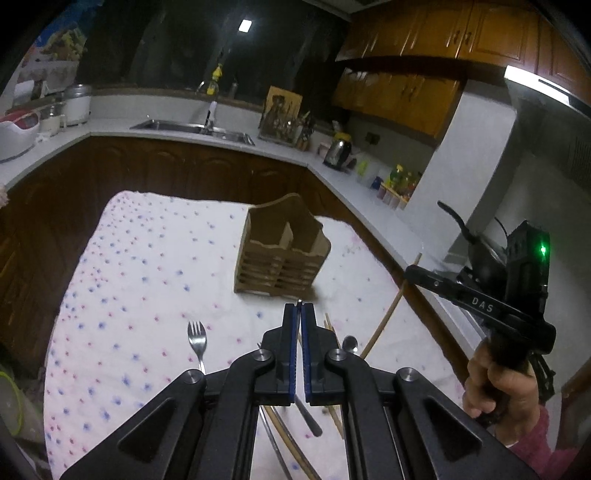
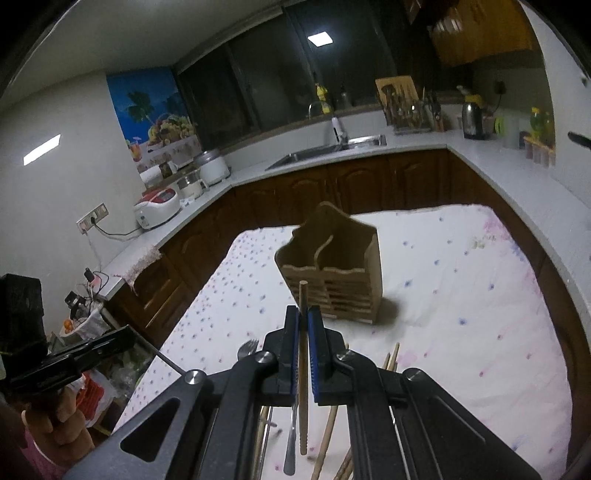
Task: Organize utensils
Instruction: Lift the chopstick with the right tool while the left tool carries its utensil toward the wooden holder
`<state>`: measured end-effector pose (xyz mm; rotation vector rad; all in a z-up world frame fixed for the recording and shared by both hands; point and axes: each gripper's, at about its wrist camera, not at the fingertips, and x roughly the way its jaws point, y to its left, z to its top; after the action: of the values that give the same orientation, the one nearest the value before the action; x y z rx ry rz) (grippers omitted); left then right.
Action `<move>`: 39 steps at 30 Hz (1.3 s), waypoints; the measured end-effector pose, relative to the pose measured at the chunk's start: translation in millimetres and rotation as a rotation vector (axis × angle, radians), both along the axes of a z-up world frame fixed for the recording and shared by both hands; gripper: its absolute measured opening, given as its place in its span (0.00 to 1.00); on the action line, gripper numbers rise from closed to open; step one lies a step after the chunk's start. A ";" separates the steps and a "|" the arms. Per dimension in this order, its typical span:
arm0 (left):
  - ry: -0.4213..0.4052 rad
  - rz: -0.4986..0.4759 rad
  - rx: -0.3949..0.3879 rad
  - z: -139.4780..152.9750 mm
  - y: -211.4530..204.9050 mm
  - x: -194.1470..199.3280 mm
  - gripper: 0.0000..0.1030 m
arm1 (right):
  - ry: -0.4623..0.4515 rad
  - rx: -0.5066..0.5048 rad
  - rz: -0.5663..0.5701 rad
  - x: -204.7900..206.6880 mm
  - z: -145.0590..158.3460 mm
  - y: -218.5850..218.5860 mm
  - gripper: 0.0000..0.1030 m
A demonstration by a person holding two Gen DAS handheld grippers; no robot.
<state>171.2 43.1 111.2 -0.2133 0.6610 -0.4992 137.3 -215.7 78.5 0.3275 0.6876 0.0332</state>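
Home kitchen at night. Pale counter (image 2: 491,166) wraps around walls over dark wood cabinets (image 2: 295,192); steel sink (image 2: 325,153) with tap under dark window (image 2: 258,81). Rice cookers (image 2: 157,206), kettle (image 2: 472,120), knife rack (image 2: 410,107), wall cupboards (image 1: 424,33), fruit poster (image 2: 155,118).

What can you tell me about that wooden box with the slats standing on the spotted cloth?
The wooden utensil holder looks like pale, unfinished wood. It stands upright on the flower-dotted tablecloth, towards the far side of the table. A divider splits it into two open-topped compartments, and both look empty. The lower front is made of horizontal slats under a wavy top edge, and the back panel rises higher to a curved peak. Nothing touches it but the cloth; the fork and the loose chopsticks lie nearer the camera.
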 end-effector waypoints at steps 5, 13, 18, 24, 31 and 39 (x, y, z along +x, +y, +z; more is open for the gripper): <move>-0.037 0.019 -0.024 6.9 6.0 0.1 0.00 | -0.036 -0.005 -0.013 3.9 11.4 -3.0 0.05; -0.091 0.033 -0.045 19.4 11.2 13.3 0.00 | -0.078 -0.020 -0.033 22.3 24.8 -13.9 0.05; -0.080 0.049 -0.028 13.8 12.3 29.1 0.00 | -0.095 -0.024 -0.027 28.6 29.4 -17.9 0.05; 0.142 0.161 0.028 -42.6 26.1 83.7 0.14 | -0.089 -0.009 -0.021 29.6 23.0 -20.3 0.05; 0.425 0.243 0.035 -131.6 33.0 153.6 0.34 | -0.059 0.023 -0.015 33.6 5.1 -25.7 0.05; 0.546 0.245 0.143 -184.3 -12.0 230.7 0.37 | -0.047 0.050 -0.004 38.9 -9.1 -33.3 0.05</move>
<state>401.9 31.1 -73.1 -0.2950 1.1821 -0.1507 176.2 -249.0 69.4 0.3754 0.6407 0.0538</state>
